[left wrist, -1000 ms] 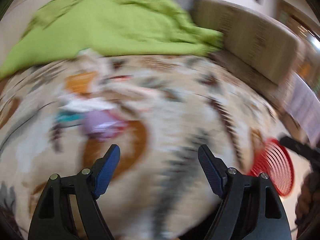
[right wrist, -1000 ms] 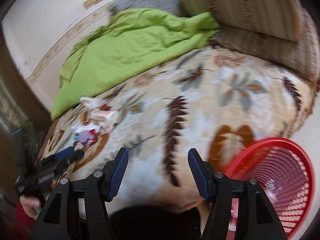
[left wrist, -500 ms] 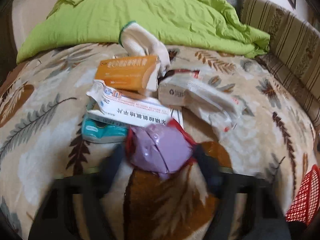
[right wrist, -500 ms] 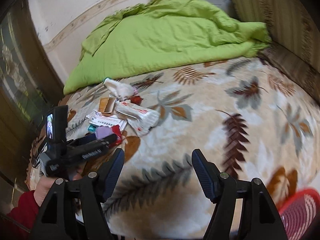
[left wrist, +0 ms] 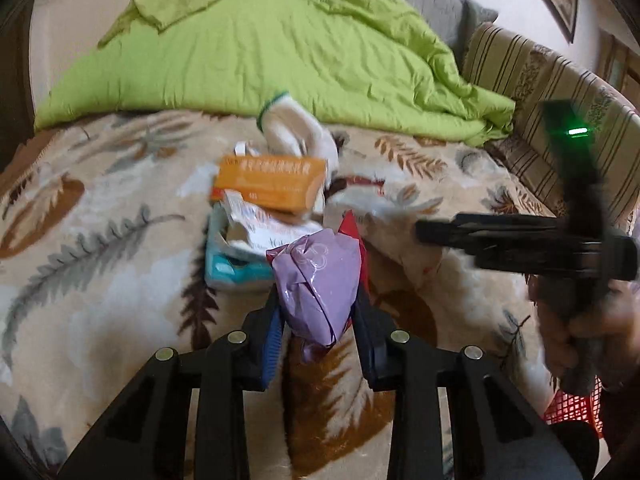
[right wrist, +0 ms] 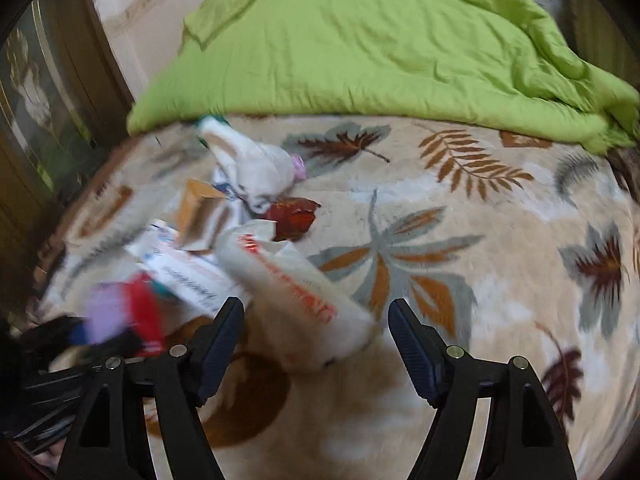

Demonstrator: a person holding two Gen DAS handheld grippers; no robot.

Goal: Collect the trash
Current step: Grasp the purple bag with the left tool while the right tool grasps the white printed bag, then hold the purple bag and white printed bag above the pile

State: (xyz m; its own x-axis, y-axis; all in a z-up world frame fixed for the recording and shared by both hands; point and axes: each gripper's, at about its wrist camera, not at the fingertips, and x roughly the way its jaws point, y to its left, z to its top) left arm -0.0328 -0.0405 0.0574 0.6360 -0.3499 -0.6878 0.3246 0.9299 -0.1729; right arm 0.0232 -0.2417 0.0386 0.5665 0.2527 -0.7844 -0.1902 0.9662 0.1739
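A pile of trash lies on the leaf-patterned blanket [left wrist: 100,280]. My left gripper [left wrist: 318,312] is shut on a crumpled purple packet [left wrist: 316,280] at the near edge of the pile. Behind it lie a teal box [left wrist: 232,268], a torn white medicine box [left wrist: 264,232], an orange box [left wrist: 272,180] and a white glove [left wrist: 296,136]. My right gripper [right wrist: 316,312] is open, its fingers on either side of a long white packet with red print [right wrist: 296,292]. A red wrapper [right wrist: 292,216] lies farther back. The left gripper [right wrist: 80,336] shows blurred at lower left.
A green quilt [left wrist: 280,52] covers the back of the bed. A striped cushion [left wrist: 540,80] runs along the right. A red mesh basket [left wrist: 572,412] sits low at the right, behind the person's hand [left wrist: 580,320]. A dark wooden cabinet [right wrist: 48,120] stands at the left.
My left gripper went from open to shut on the purple packet. My right gripper swung from the basket side over to the pile and now straddles the white packet.
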